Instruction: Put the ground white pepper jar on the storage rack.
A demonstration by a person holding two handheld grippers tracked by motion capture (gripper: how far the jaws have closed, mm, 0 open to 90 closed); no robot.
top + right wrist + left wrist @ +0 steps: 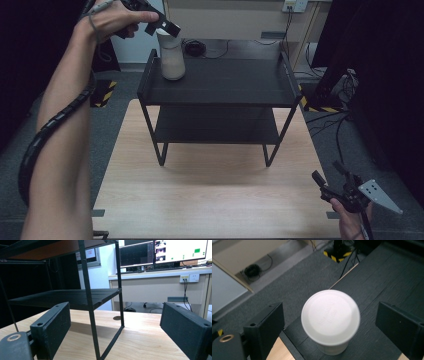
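A white lidded cup [171,62] stands upright on the top tier of a black two-tier shelf [225,82], near its far left corner. My left gripper [161,27] hovers just above the cup, open. In the left gripper view the round lid [330,316] lies between the two spread jaws, which touch nothing. My right gripper [326,170] is held low over the wooden table [215,195] at its near right corner, open and holding nothing. It faces the shelf's frame [90,302] and lower tier [75,296].
The shelf stands on the far half of the table. Beyond it are grey carpet, cables [200,48], yellow-black floor tape [105,92] and a beige desk [155,287] with monitors [162,251].
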